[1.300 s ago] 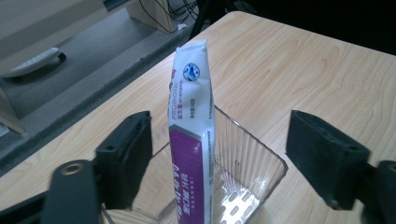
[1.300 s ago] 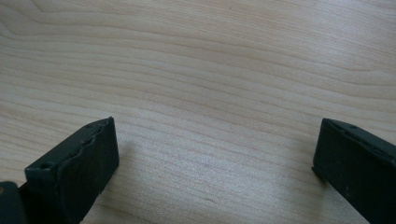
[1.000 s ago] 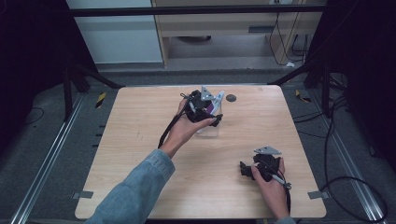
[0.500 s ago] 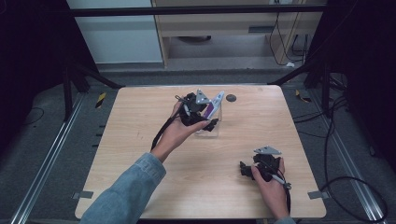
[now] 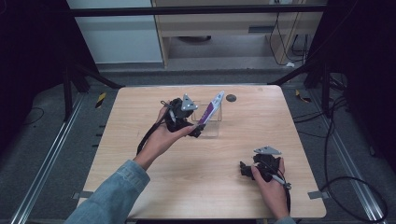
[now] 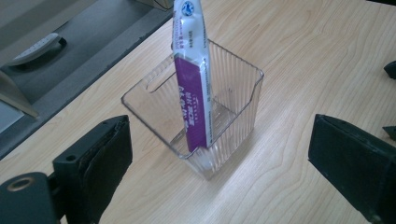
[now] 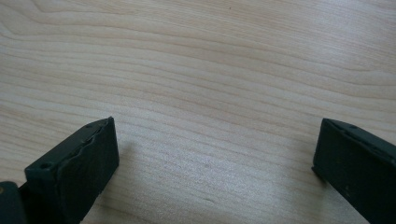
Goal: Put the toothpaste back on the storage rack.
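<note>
While the left gripper [image 6: 219, 163] hung spread just short of the bin [image 6: 233, 116] | purple-and-white sachet [image 6: 191, 93] leaned inside, print too small to read | right gripper [image 7: 215, 168] spread over bare table [image 7: 210, 70].

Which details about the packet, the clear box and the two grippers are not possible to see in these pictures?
- Packet: its small print is too blurred to read in the left gripper view, and its top is cut off by the upper edge.
- Clear box: in the high view the left gripper covers its near side.
- Small dark round thing on the table: too small in the high view to identify.
- Right gripper: the hand hides its underside.
</note>
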`<move>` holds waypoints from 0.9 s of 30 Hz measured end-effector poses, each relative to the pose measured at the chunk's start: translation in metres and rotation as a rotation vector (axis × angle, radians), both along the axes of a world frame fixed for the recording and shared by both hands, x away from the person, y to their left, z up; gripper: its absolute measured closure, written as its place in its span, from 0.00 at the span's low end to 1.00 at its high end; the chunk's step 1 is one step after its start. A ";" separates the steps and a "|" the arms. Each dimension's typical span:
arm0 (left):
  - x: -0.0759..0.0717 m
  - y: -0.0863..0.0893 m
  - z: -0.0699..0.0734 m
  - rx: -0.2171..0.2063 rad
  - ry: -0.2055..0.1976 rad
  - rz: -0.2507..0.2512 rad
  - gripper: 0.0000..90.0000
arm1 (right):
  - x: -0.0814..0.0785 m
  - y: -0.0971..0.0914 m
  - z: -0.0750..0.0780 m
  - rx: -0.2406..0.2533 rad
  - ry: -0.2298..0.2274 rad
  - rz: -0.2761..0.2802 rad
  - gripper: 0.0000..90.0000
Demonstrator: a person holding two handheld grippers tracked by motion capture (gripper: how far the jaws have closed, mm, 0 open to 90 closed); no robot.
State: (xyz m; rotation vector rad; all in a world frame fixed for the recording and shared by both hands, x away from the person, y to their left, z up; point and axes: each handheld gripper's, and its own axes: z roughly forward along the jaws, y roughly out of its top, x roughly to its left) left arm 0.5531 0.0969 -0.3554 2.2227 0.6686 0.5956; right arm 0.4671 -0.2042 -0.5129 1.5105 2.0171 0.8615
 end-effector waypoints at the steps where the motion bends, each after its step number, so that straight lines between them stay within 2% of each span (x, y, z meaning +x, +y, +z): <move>1: -0.001 0.002 0.000 0.002 -0.002 0.001 0.06 | 0.000 0.000 0.000 0.000 0.000 0.000 0.00; 10: -0.008 0.021 -0.002 -0.001 -0.003 0.014 0.06 | 0.000 0.000 0.000 0.000 0.000 0.000 0.00; 17: -0.011 0.038 -0.012 -0.006 0.012 0.041 0.05 | 0.000 0.000 0.000 0.000 0.000 0.000 0.00; 27: -0.017 0.064 -0.020 -0.019 0.027 0.078 0.05 | 0.000 0.000 0.000 0.000 0.000 0.000 0.00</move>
